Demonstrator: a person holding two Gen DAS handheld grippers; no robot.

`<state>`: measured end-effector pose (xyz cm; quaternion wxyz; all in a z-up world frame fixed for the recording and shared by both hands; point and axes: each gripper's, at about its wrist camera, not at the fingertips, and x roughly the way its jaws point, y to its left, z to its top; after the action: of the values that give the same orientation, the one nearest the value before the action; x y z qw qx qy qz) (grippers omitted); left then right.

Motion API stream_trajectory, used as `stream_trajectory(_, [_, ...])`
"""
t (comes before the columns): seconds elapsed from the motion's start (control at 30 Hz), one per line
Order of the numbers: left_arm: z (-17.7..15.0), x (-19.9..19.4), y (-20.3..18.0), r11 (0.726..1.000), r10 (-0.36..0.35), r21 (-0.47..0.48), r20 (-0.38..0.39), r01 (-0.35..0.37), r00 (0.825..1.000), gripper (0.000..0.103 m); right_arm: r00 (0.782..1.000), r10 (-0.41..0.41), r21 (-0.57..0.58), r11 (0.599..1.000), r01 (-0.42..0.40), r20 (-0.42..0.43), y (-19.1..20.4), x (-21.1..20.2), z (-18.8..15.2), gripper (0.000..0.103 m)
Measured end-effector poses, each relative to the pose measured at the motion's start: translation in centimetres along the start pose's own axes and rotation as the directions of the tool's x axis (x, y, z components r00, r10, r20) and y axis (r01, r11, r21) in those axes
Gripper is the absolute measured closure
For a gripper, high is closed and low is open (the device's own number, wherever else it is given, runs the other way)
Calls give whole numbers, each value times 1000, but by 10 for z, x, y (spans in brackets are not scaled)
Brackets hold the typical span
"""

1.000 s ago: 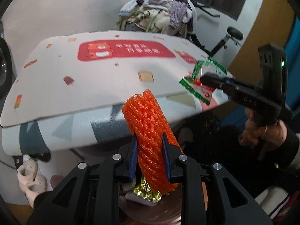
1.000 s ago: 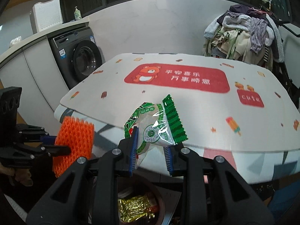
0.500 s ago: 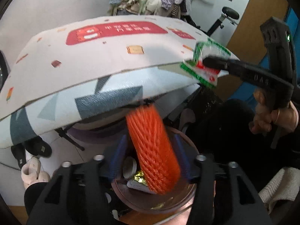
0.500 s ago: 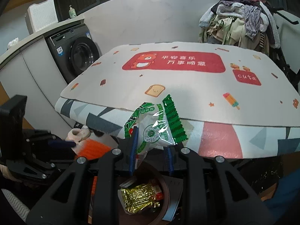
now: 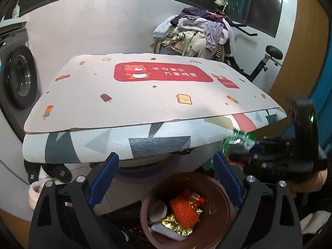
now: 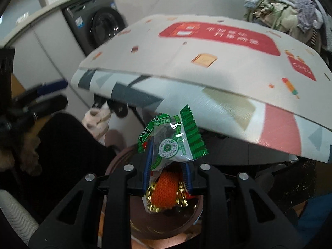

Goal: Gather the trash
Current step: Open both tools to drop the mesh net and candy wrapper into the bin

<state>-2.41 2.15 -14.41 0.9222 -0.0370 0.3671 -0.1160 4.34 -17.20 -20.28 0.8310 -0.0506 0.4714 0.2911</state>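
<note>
**A:** So the orange foam net (image 5: pixel 183 211) isn't in the left tongs (image 5: pixel 166 178) anymore. A second ago it was pinched upright between them, and now it's lying in the brown trash bin (image 5: pixel 226 205), on top of a gold foil wrapper (image 5: pixel 176 226) and beside a small white cup (image 5: pixel 157 210). Those tongs are wide apart, opening further, with nothing between them, right over the bin.

**B:** And the right tongs (image 6: pixel 167 170)?

**A:** Same narrow pinch as before, but they've dropped lower. They're clamped on the bottom of a green and clear snack wrapper (image 6: pixel 173 143), which sticks up out of them. In the right wrist view the bin's rim (image 6: pixel 116 161) is directly below and you can see the orange net (image 6: pixel 165 188) between the blue pads.

**B:** Where's the tabletop in all this?

**A:** Just beyond the bin, further away. The tabletop (image 5: pixel 145 101) has that cream mat with the red bear banner, and its near edge overhangs. In the left wrist view the right tongs (image 5: pixel 234 151) come in from the right, near that edge, with the wrapper (image 5: pixel 238 140) blurred at the tips.

**B:** Background?

**A:** Washing machine (image 6: pixel 103 27) on the far left, clothes pile (image 5: pixel 199 35) on the far right.
</note>
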Motion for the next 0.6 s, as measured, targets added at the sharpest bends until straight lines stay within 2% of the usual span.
stream_trajectory(0.33, [-5, 8, 9, 999, 0, -48, -31, -2, 1000, 13, 993, -7, -51, 999, 1, -122, 12, 24, -8, 72])
stream_trajectory(0.53, [-9, 16, 11, 998, 7, -56, -65, -11, 998, 13, 987, -21, -64, 998, 11, -159, 15, 33, -10, 70])
stream_trajectory(0.6, [-10, 18, 11, 998, 8, -54, -74, -12, 997, 13, 986, -29, -65, 998, 18, -164, 14, 35, -10, 54])
